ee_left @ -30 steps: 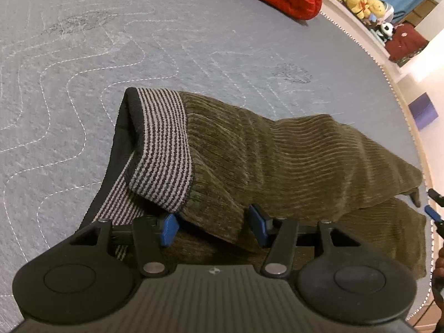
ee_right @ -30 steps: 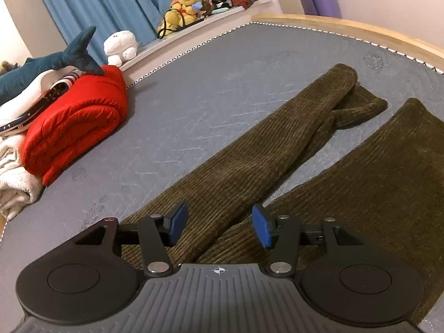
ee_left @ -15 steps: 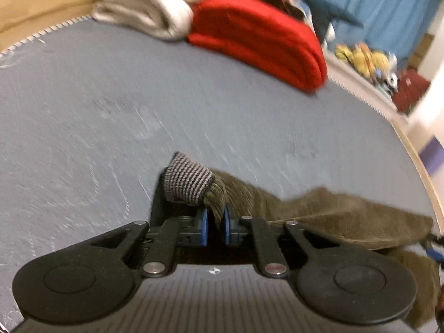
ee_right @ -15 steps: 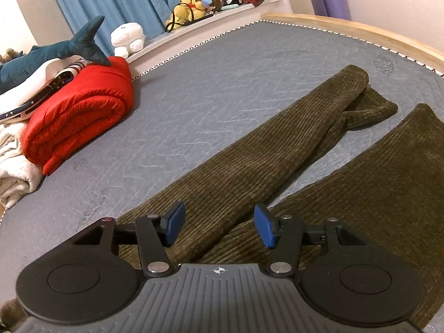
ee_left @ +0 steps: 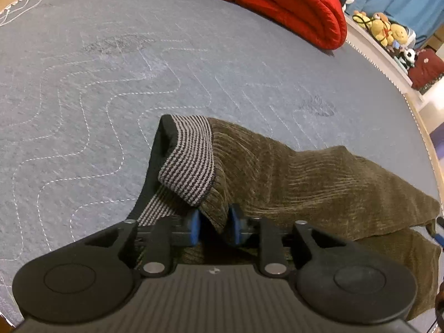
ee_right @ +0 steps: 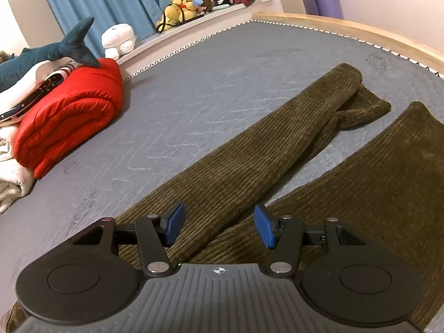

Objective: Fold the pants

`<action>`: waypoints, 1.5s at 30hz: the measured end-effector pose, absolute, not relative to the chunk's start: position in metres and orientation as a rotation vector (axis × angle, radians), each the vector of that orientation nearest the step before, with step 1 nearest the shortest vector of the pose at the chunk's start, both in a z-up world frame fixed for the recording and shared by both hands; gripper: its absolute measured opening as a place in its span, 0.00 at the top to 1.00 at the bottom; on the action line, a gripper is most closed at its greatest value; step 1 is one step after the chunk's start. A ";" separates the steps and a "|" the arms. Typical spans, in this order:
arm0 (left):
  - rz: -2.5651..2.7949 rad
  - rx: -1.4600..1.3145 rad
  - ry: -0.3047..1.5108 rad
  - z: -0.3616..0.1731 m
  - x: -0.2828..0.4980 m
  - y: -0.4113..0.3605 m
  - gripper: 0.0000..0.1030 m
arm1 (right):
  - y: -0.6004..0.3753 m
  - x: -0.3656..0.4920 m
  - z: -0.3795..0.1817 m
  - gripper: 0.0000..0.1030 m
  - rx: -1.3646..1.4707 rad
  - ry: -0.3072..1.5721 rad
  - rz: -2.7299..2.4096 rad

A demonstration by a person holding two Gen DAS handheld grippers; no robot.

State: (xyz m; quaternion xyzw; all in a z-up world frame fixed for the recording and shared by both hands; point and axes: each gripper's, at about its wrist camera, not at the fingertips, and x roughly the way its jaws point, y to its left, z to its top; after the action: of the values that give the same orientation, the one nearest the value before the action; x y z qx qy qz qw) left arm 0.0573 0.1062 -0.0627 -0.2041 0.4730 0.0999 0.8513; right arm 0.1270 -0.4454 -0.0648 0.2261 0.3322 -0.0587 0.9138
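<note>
Olive corduroy pants [ee_left: 299, 177] lie on the grey quilted mattress [ee_left: 111, 83]. Their striped waistband [ee_left: 188, 161] is turned over at the left end. My left gripper [ee_left: 213, 226] is shut on a fold of the corduroy just below the waistband. In the right wrist view the two pant legs [ee_right: 249, 155] stretch away to the upper right, one folded back at its end. My right gripper [ee_right: 219, 226] is open just above the legs near the crotch, with nothing between its pads.
A rolled red blanket [ee_right: 66, 119] and white towels [ee_right: 11, 177] lie at the mattress's far side, with a plush shark [ee_right: 41, 52] on top. Stuffed toys [ee_right: 188, 2] sit on a ledge by blue curtains. The wooden bed edge [ee_right: 360, 27] runs along the right.
My left gripper closed on the pants near the waistband, lifted them, and has now come back down with the fold still between its pads. The right gripper stayed open, shifting only slightly.
</note>
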 end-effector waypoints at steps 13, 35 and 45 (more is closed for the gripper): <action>0.206 -0.390 0.998 -0.065 0.062 0.101 0.85 | -0.493 0.142 -0.081 0.44 0.545 0.611 -0.219; 0.214 -0.397 0.999 -0.063 0.067 0.101 0.84 | -0.560 0.199 -0.147 0.67 0.831 0.582 -0.196; 0.206 -0.389 0.984 -0.059 0.063 0.102 0.86 | -0.552 0.198 -0.131 0.96 0.755 0.514 -0.227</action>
State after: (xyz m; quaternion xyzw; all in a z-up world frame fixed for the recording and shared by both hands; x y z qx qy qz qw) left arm 0.0629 0.1023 -0.0593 -0.1854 0.4684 0.0981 0.8583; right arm 0.1980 -0.5517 -0.1313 0.3635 0.2474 -0.1096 0.8914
